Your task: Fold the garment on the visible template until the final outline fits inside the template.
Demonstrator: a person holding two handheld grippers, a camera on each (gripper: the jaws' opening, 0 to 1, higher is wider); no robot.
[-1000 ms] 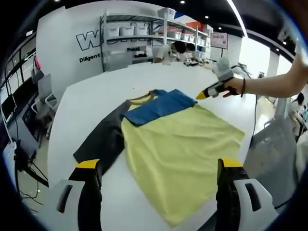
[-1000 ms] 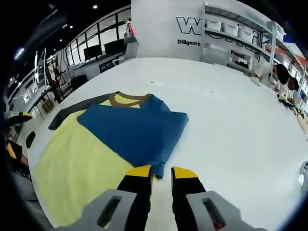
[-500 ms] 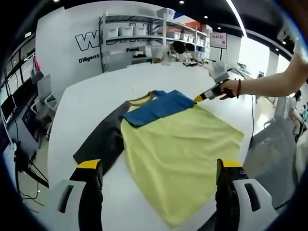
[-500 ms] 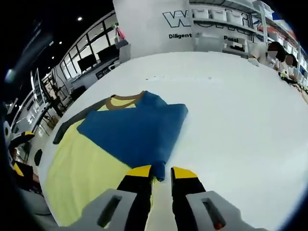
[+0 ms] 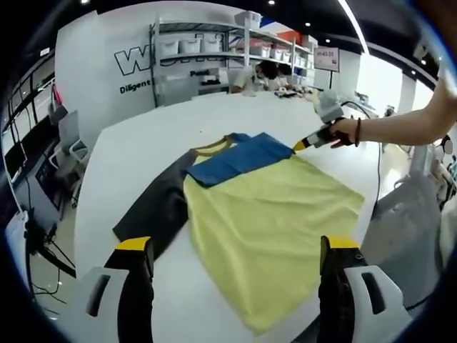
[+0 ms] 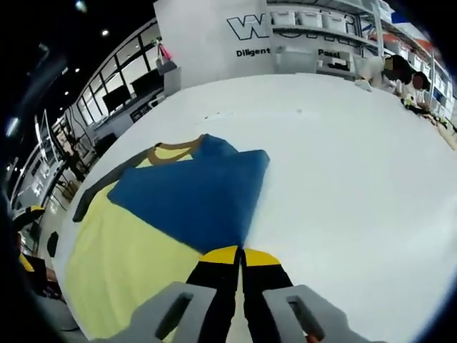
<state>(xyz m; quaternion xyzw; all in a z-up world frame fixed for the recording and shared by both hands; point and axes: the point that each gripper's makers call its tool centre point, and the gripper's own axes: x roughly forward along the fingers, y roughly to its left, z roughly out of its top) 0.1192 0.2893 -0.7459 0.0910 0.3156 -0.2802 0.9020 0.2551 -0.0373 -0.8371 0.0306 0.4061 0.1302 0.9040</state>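
1. Left gripper view: the garment [image 5: 264, 214] is seen spread flat on the white table [image 5: 143, 150], with its yellow body nearest the camera, a dark sleeve [image 5: 157, 207] lying out to one side and a blue sleeve [image 5: 239, 157] folded across the chest just below the brown collar [image 5: 211, 148].
2. Beyond the table, behind the garment, metal shelving [image 5: 207, 50] is seen against a white wall with lettering; bins [image 5: 178, 46] are lined along its shelves, their contents not discernible.
3. People are seated at the far end of the table, near the shelving.
4. A grey chair [image 5: 410, 221] is cut off just beside the table edge by the garment's hem.
5. The left gripper [image 5: 235, 246] is held with its jaws spread wide apart above the near hem, nothing between them.
6. The right gripper [image 5: 301, 145], held by a hand [image 5: 343, 132], is seen at the blue sleeve's outer corner.
7. In the right gripper view, the right gripper [image 6: 241, 255] is pressed together on the blue sleeve's [image 6: 193, 196] near corner.
8. No template outline can be made out on the table.
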